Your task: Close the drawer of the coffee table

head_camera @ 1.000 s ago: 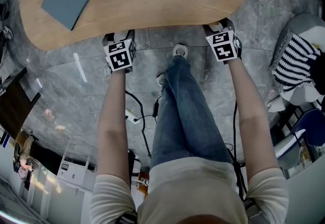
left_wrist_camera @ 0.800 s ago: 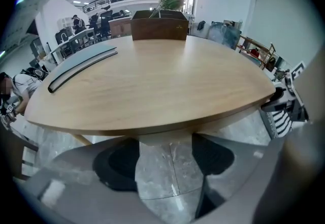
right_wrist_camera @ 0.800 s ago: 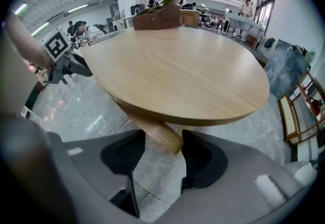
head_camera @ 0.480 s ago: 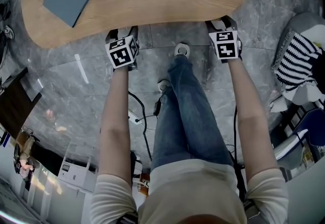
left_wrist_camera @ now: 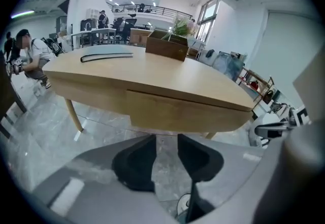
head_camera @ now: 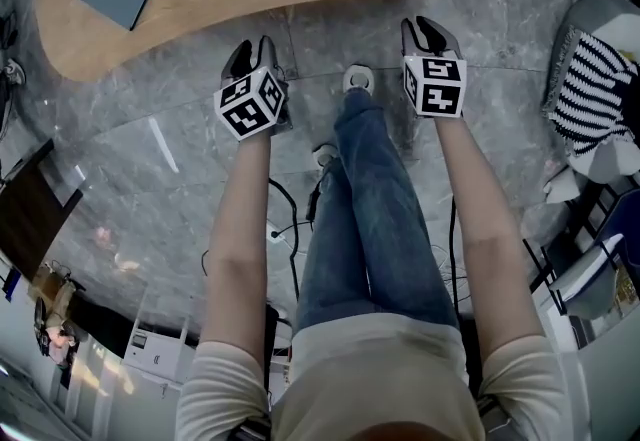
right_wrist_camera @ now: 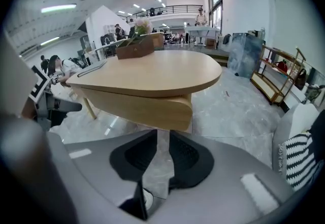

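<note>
Left gripper view: jaws narrowed and empty, drawer front ahead.
Left gripper point(left_wrist_camera: 166, 141) and right gripper point(right_wrist_camera: 162, 136): the jaws have just been closing. A slim gap shows only floor between them, and both are clear of the coffee table point(left_wrist_camera: 167, 78). The drawer point(left_wrist_camera: 183, 112) sits under the top, apparently flush with the apron. Risk: the front may not be fully seated, and a further push with narrowed tips could skid off its smooth face.

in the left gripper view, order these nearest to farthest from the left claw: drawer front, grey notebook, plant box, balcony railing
1. drawer front, straight ahead under the tabletop
2. grey notebook, flat on the tabletop, left
3. plant box, farther back on the tabletop, near centre
4. balcony railing, high at the room's back
</note>
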Demonstrator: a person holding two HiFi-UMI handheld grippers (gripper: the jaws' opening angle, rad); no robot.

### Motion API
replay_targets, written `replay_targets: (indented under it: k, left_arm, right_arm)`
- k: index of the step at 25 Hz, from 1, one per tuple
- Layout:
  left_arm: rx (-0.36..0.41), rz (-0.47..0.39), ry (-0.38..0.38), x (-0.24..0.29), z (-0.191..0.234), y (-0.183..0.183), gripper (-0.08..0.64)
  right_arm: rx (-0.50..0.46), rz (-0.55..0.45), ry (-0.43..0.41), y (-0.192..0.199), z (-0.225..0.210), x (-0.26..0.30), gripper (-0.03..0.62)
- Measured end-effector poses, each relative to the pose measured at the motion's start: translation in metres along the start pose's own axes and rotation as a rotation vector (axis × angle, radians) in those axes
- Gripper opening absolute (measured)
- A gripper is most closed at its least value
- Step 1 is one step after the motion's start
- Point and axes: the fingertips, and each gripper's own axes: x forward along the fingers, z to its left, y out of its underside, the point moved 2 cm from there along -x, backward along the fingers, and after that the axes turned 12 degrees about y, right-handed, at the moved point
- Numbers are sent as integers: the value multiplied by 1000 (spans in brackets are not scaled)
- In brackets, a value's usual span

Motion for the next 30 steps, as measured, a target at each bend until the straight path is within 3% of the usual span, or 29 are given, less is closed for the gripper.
replay_targets:
  k: [4,7,15,24,30]
  left_arm:
    - [2,-55,35,-24,-19,11,78]
    - [15,-88,52,-47,-33,16,2]
    - [47,-147,135,-140,-86,16,2]
    - [121,-175,255,-293,-177,7,2]
    - [190,-223,326,-375,-217,-17,2]
  right_arm:
    - [61,-59,2,8,16,-33,9]
    - [93,-103,-12,12,27,-63,0]
    - [110,-196,-58,16,57,-175,0]
    - [89,-276,-107,5,76,-343,0]
    - [72,-374,-162,-39,79,-430,-2]
